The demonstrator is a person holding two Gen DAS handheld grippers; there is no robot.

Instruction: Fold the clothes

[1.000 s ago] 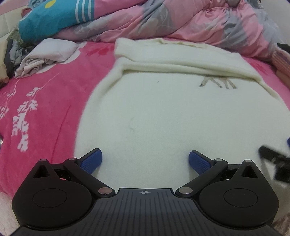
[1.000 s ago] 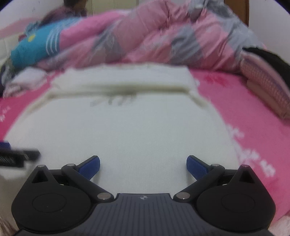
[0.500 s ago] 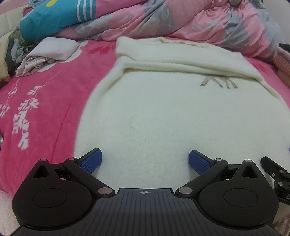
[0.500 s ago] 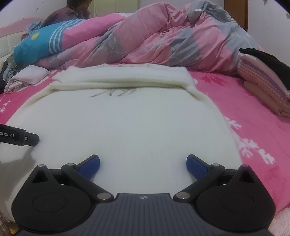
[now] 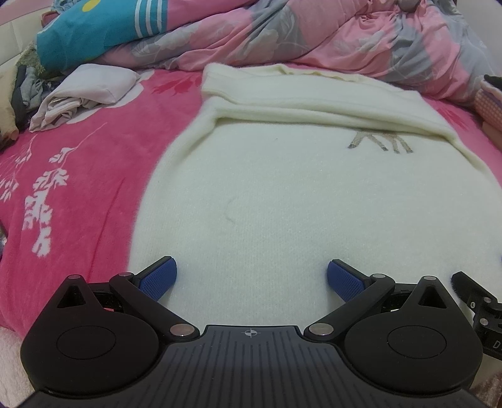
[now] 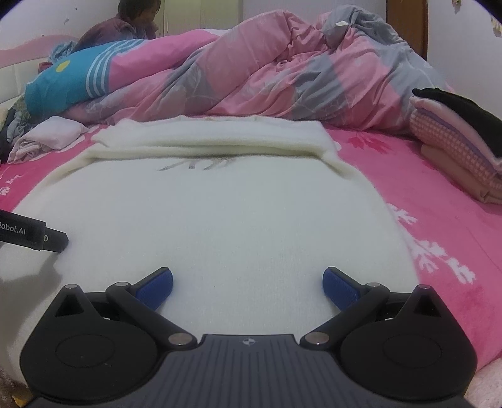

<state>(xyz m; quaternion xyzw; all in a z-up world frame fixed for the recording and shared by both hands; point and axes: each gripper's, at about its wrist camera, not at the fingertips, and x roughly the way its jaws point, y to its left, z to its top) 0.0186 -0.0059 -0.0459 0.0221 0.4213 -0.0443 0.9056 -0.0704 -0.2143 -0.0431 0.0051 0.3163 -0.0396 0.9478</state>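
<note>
A cream knitted sweater (image 5: 282, 194) (image 6: 226, 213) lies flat on the pink bed, its sleeves folded across the far end over a small grey print. My left gripper (image 5: 251, 279) hovers open over the sweater's near left part, blue pads wide apart with nothing between them. My right gripper (image 6: 248, 284) is open too, over the near right part of the sweater. Each gripper shows at the edge of the other's view: the right one (image 5: 477, 307) at the lower right, the left one (image 6: 34, 235) at the left.
A pink floral bedsheet (image 5: 78, 175) (image 6: 439, 226) surrounds the sweater. A bunched pink-grey duvet (image 6: 282, 72) and a teal pillow (image 5: 94, 31) lie behind. Crumpled pale clothes (image 5: 81, 94) sit far left; folded clothes (image 6: 455, 141) are stacked right. A person (image 6: 125, 22) sits beyond the bed.
Both grippers have stayed open and nearly still over the sweater. The right view was blurred a second ago and has steadied; the right gripper sits slightly lower in the left view.
</note>
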